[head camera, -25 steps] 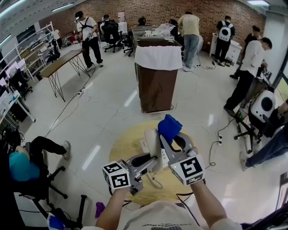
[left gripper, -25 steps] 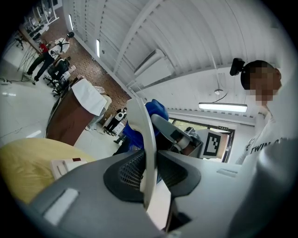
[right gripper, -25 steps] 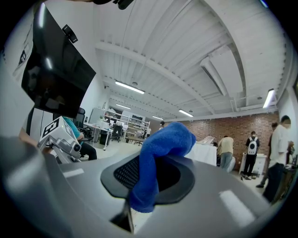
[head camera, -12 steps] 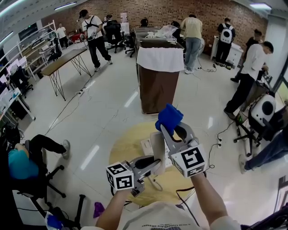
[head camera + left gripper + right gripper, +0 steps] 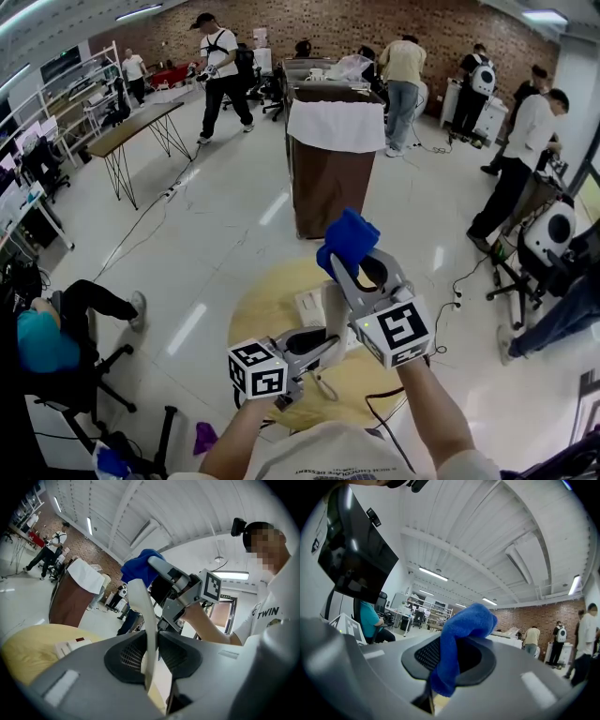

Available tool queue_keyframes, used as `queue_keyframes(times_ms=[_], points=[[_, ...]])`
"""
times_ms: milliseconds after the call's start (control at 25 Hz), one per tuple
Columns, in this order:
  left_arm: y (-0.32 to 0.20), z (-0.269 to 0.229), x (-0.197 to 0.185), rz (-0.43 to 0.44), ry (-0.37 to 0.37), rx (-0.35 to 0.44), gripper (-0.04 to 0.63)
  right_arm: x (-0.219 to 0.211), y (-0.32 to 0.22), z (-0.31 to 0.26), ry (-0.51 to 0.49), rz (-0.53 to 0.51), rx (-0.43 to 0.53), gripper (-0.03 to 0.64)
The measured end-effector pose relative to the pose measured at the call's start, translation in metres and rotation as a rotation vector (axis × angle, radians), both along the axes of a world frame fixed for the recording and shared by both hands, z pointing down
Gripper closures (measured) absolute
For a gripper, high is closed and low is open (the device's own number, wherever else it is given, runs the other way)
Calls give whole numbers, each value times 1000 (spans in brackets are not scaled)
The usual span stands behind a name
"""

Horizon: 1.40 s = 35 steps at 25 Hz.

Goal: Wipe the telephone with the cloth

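The left claw is clamped on the handset of the phone, with its jaws pressed on both sides of it low down. It holds the handset standing up over the middle of the round table. I think that is so the long upper part is free to be rubbed. The right claw is shut tight on the blue cloth. A fat bunch of cloth sticks out past its tips, which makes a soft pad to wipe with. The cloth is up high, just by the top end of the handset, over the far side of the table. I cannot tell if the two touch. It looks ready to rub down the handset. The base of the phone lies flat near the middle of the table, just beside the handset, and I think it waits there for its turn. Past the far edge of the table is a big brown stand with a white cover on top. A long desk is far off to the left. People stand about near the brick wall, all well away. A person sits in a chair off the left edge. None of these is in the way. The one thing that might be is the thin cord, which loops down under the left claw by the near side of the table. It could tug on the base if the handset goes higher. The two claws are also close, so they could bump.
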State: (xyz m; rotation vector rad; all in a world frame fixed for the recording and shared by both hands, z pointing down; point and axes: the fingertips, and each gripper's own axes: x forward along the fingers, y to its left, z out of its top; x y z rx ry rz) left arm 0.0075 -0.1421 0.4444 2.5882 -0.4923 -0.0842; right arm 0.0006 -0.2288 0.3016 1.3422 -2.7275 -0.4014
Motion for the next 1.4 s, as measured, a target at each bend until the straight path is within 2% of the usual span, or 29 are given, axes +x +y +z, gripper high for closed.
queue_keyframes(times_ms=[600,1400], points=[[-2,7,2,-13,-45,-2,518,-34,18,3,20,-84,-5,546],[-8,8,5,-39,-53,-11,518,-58,53,13,21,-162,-8,546]])
